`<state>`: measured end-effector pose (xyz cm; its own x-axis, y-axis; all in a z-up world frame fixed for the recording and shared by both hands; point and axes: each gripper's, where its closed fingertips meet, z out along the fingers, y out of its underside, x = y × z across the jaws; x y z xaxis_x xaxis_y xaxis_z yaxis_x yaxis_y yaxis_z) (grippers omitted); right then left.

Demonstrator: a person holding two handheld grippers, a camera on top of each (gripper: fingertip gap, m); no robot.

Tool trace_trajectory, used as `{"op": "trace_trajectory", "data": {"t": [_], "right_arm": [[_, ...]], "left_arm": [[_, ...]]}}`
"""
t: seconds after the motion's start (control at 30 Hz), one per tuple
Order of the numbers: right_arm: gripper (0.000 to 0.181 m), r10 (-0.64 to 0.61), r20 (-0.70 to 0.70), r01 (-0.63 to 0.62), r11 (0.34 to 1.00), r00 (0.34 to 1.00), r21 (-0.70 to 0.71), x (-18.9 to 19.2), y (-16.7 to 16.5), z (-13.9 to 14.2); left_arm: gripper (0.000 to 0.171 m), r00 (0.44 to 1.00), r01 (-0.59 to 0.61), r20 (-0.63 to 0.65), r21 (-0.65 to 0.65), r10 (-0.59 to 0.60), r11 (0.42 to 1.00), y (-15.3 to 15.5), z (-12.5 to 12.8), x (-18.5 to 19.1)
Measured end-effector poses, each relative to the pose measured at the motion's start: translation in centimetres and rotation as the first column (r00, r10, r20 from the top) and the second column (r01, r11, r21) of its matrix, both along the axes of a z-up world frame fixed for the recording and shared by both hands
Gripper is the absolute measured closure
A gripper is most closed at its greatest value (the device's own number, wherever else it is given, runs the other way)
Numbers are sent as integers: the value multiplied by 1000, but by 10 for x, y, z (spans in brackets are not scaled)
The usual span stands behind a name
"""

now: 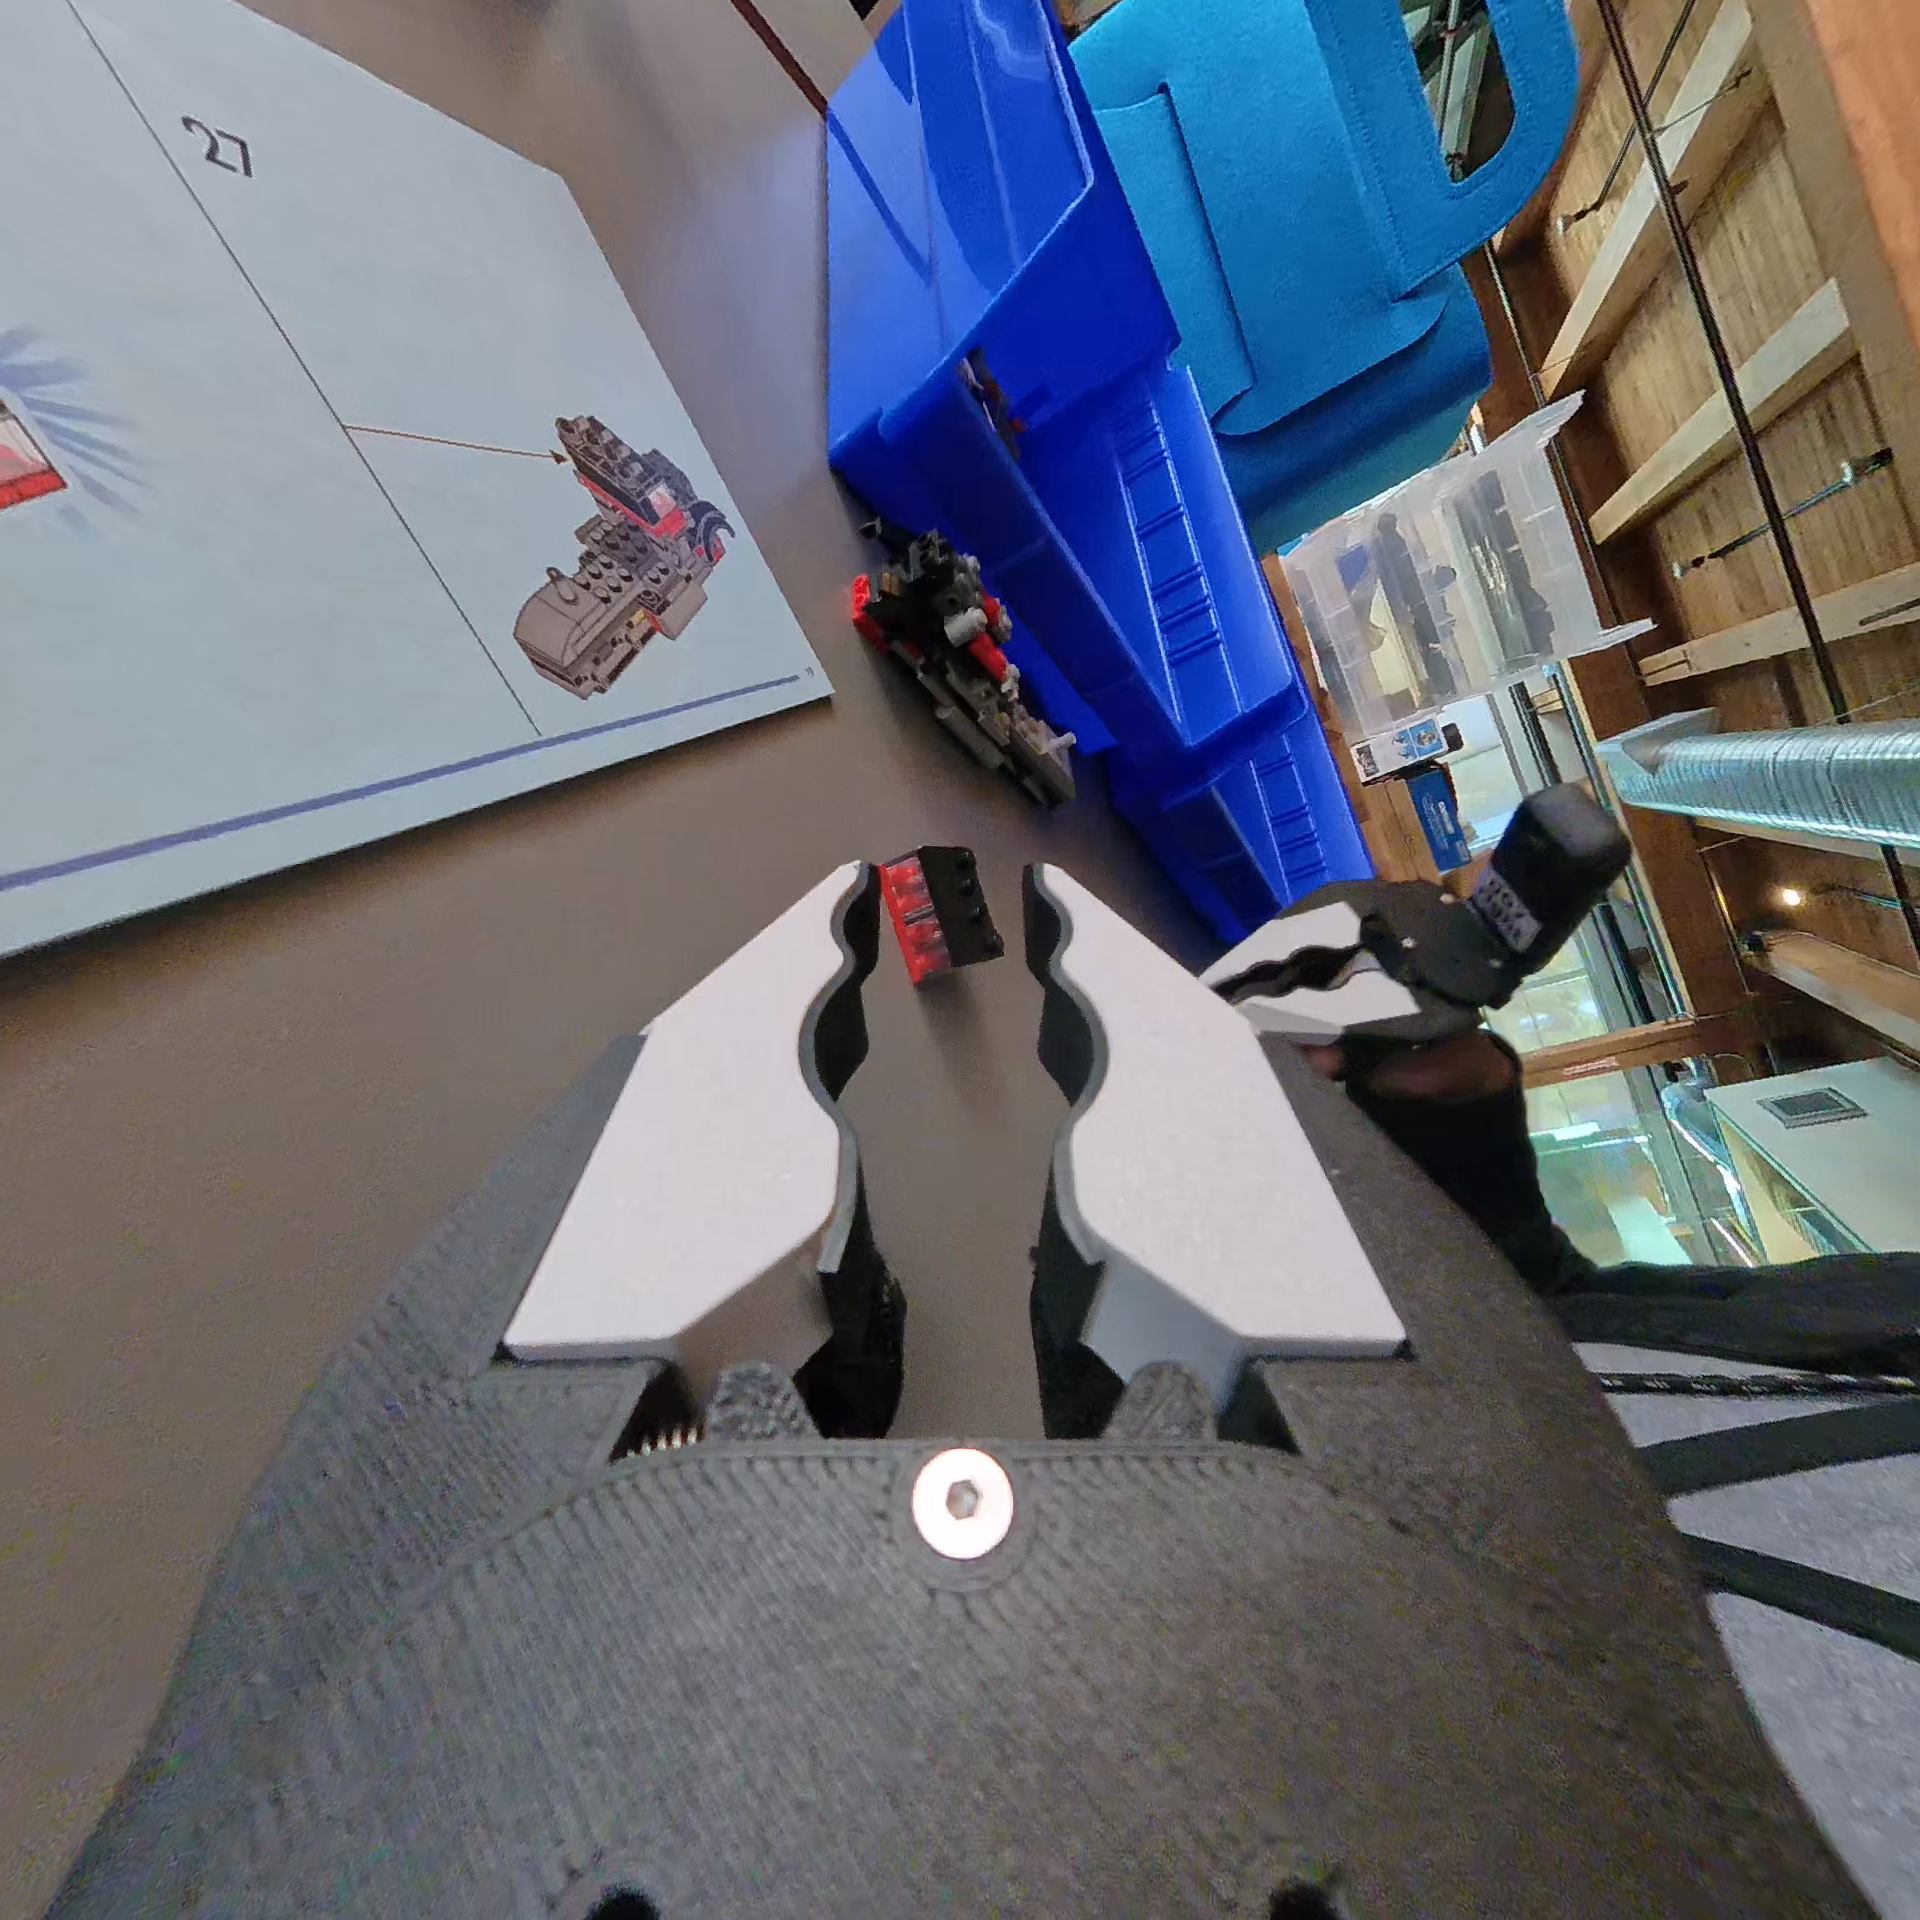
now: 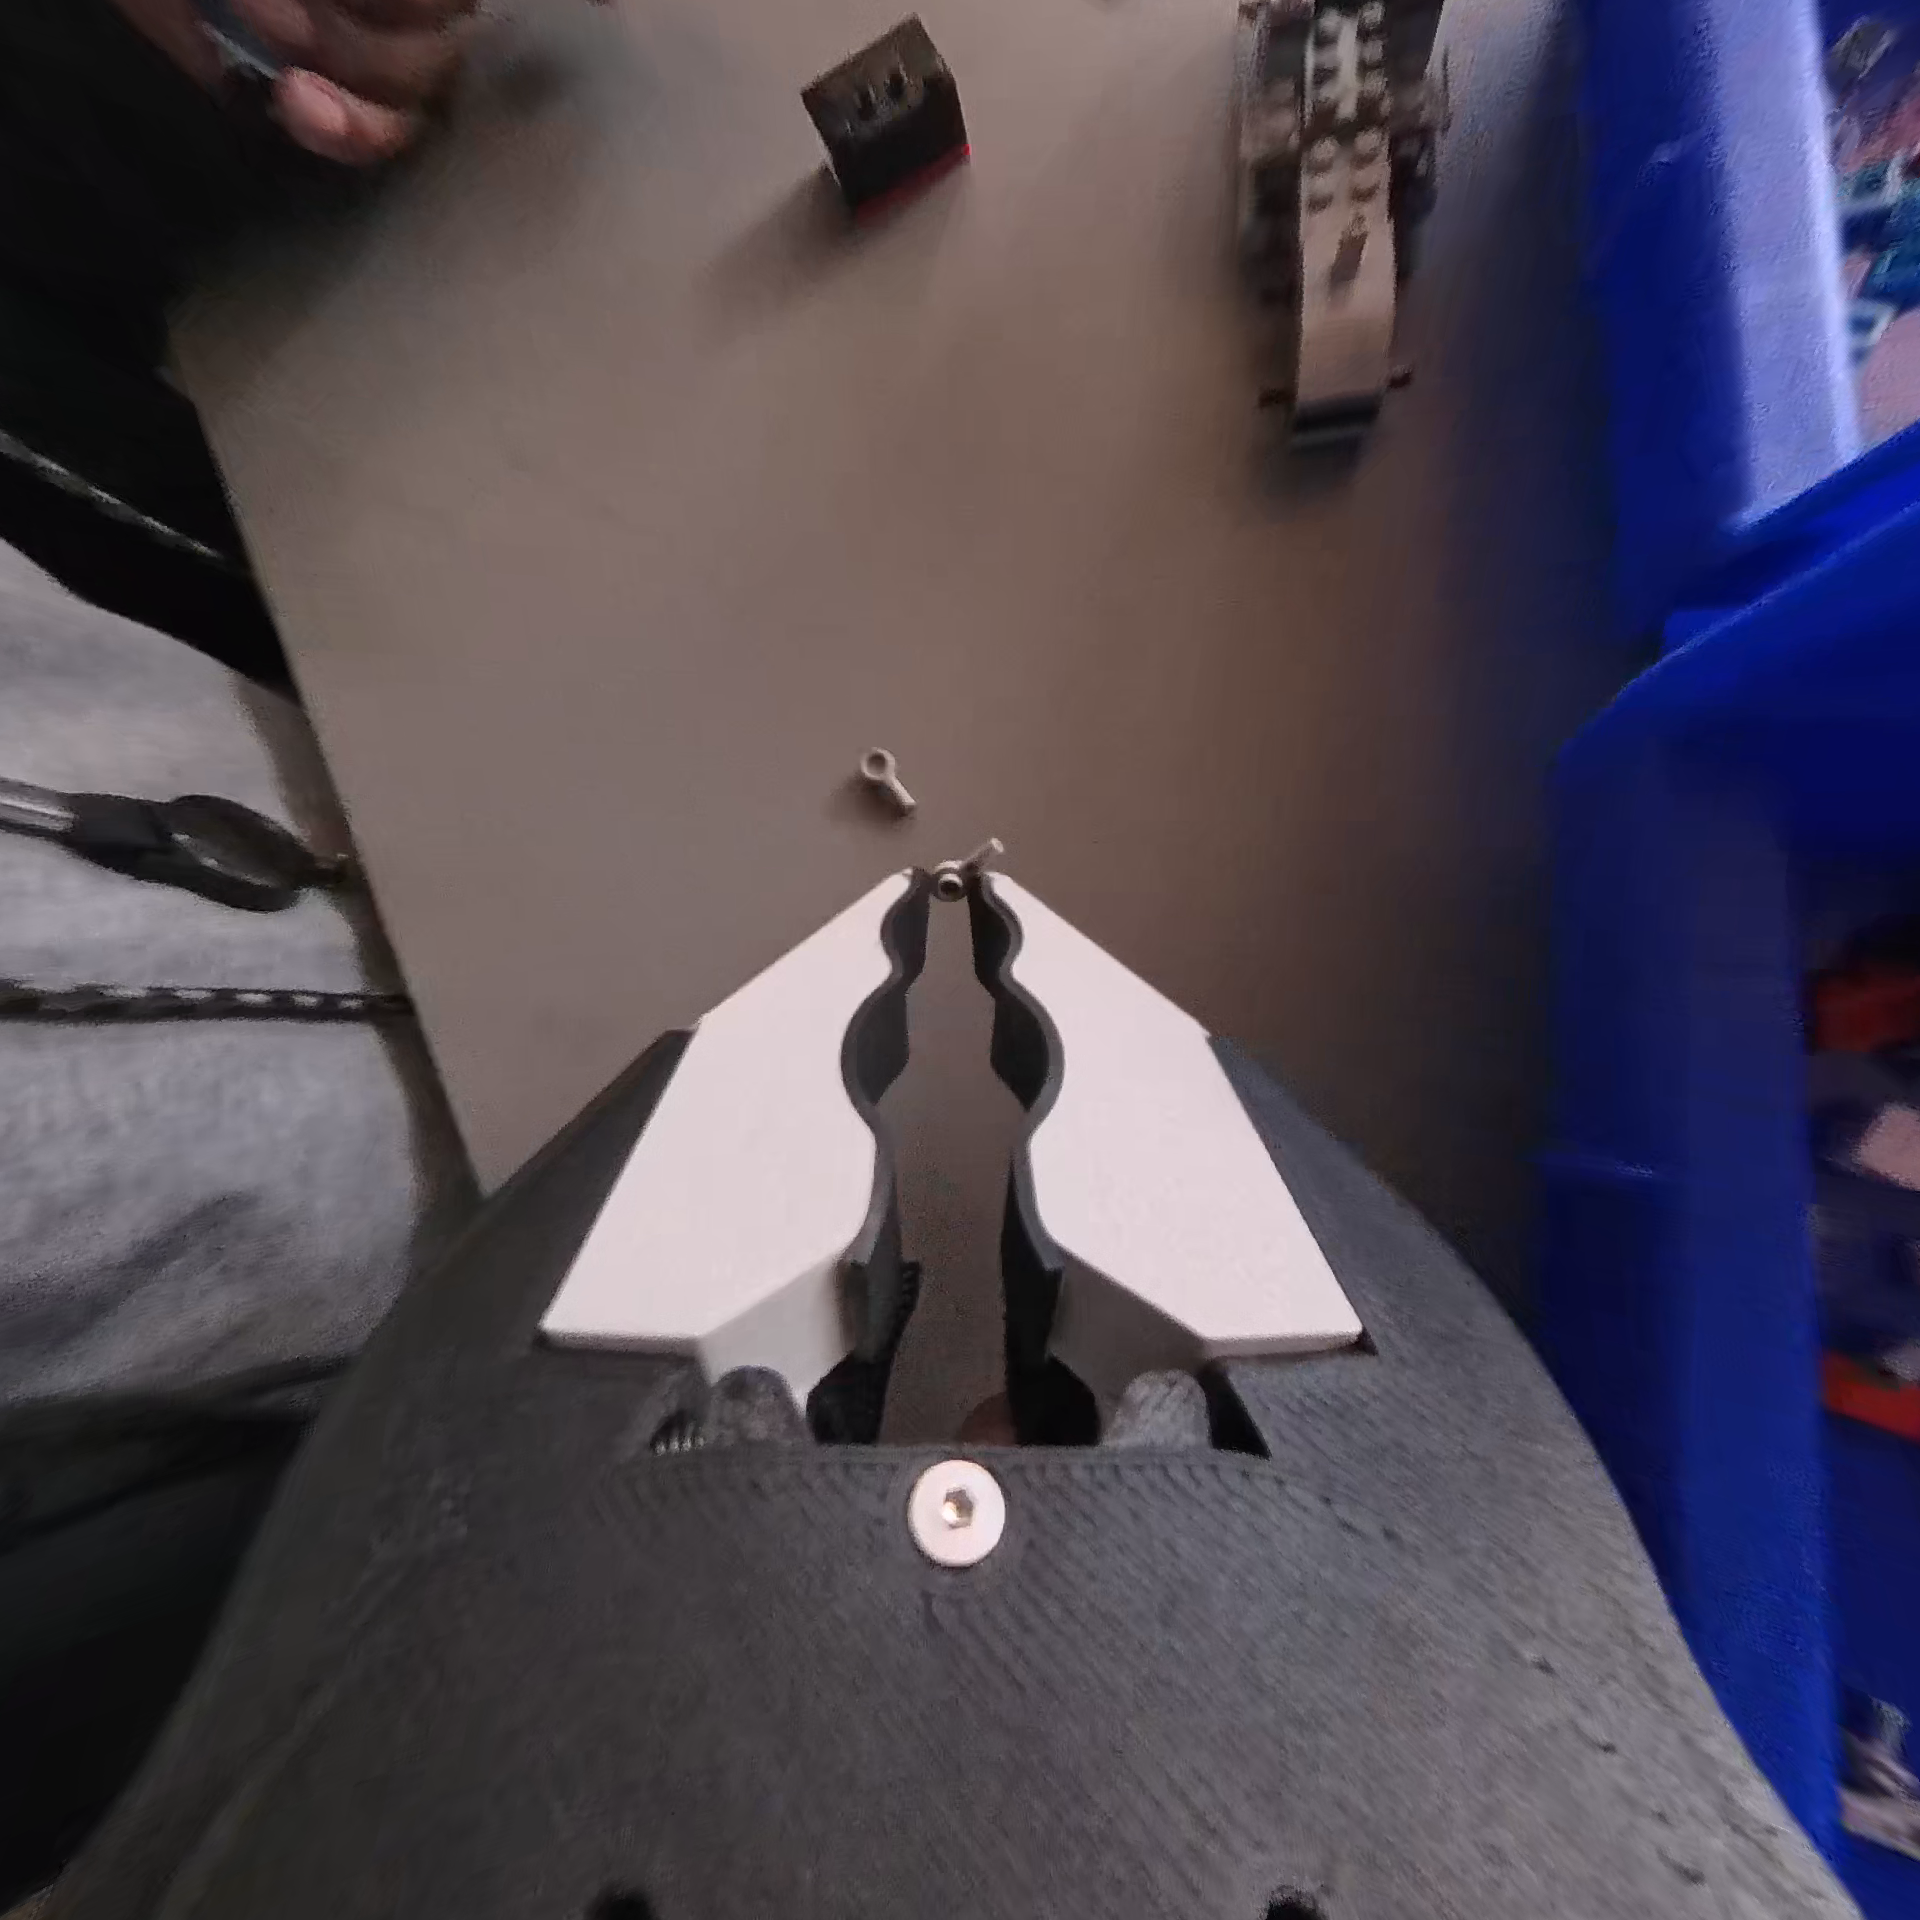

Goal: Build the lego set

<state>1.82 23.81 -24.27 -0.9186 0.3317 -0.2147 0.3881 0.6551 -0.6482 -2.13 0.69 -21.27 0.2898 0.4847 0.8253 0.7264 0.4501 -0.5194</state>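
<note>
In the left wrist view my left gripper [image 1: 945, 881] is open. A small red and black brick block [image 1: 940, 920] lies on the table between its fingertips, nearer the left finger. The partly built lego model [image 1: 956, 665] lies beyond it against the blue bins. In the right wrist view my right gripper [image 2: 951, 883] is shut on a small grey pin piece [image 2: 964, 864] at its tips. A second small grey piece [image 2: 886, 779] lies on the table just ahead. The block [image 2: 888, 109] and the model [image 2: 1335, 208] show farther off.
The open instruction booklet [image 1: 312, 468] lies to the left. Blue bins [image 1: 1039, 364] line the table's side and also show in the right wrist view [image 2: 1704, 727]. The right gripper [image 1: 1299, 977] shows at the right. A hand [image 2: 332, 94] is at the top left. My right fingertips sit around 25 cm from my left ones.
</note>
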Motion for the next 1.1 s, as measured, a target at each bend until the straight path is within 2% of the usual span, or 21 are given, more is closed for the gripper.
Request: {"op": "trace_trajectory", "data": {"t": [0.07, 0.2, 0.33, 0.47, 0.67, 0.9, 1.1], "right_arm": [[171, -17, -7, 17, 1000, 1000, 8, 0, 0, -13], [171, -34, 2, 34, 997, 999, -76, 0, -3, -12], [164, -63, -42, 53, 979, 997, -198, -4, 6, 5], [161, -148, -47, 122, 928, 988, -351, -11, 21, 27], [154, -251, -14, 219, 867, 968, -448, -19, 45, 41], [154, -279, 31, 260, 840, 960, -476, -25, 50, 43], [155, -277, 70, 275, 826, 958, -493, -26, 51, 43]], "left_arm": [[144, 1000, -3, 3, -3, 3, 1000, 0, -1, 0], [144, 1000, -13, 15, -20, 14, 1000, 0, -4, -2], [143, 1000, -26, 0, -38, 26, 999, -1, -3, -2], [143, 998, -44, -56, -70, 40, 997, -1, 2, -2], [143, 991, -95, -105, -171, 78, 981, -3, 1, -3], [143, 983, -164, -127, -247, 136, 955, -8, -1, -6], [143, 982, -176, -119, -263, 149, 949, -9, -3, -7]]}}
